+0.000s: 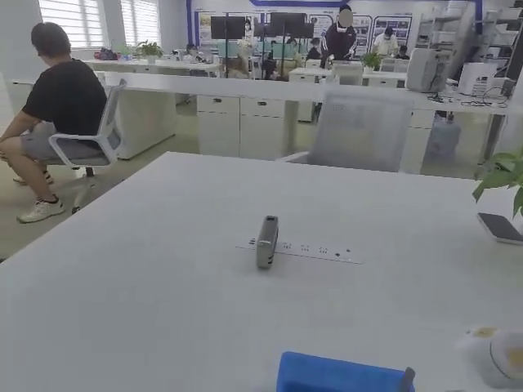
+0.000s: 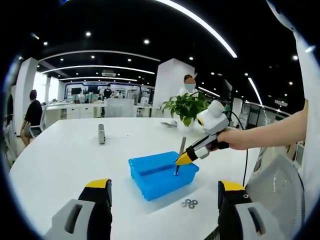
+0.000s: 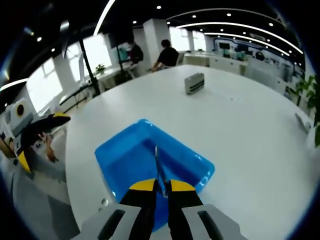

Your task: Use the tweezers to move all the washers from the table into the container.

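Observation:
A blue container (image 2: pixel 162 175) stands on the white table (image 2: pixel 65 160), and its far edge shows at the bottom of the head view (image 1: pixel 339 374). Three small washers (image 2: pixel 190 203) lie on the table just beside the container's near corner. My right gripper (image 3: pixel 161 189) is shut on thin metal tweezers (image 3: pixel 157 162), whose tips hang over the container's floor (image 3: pixel 130 160). In the left gripper view, the right gripper (image 2: pixel 182 159) holds the tweezers (image 2: pixel 177 169) pointing down into the container. My left gripper (image 2: pixel 165 192) is open and holds nothing; it hovers short of the container and appears at the left (image 3: pixel 40 137).
A grey device (image 1: pixel 266 241) stands on a flat power strip (image 1: pixel 315 250) mid-table. A phone (image 1: pixel 500 227) and a potted plant (image 2: pixel 186 107) sit near the right edge. An office chair (image 1: pixel 359 131) stands behind the table. People sit and stand farther back.

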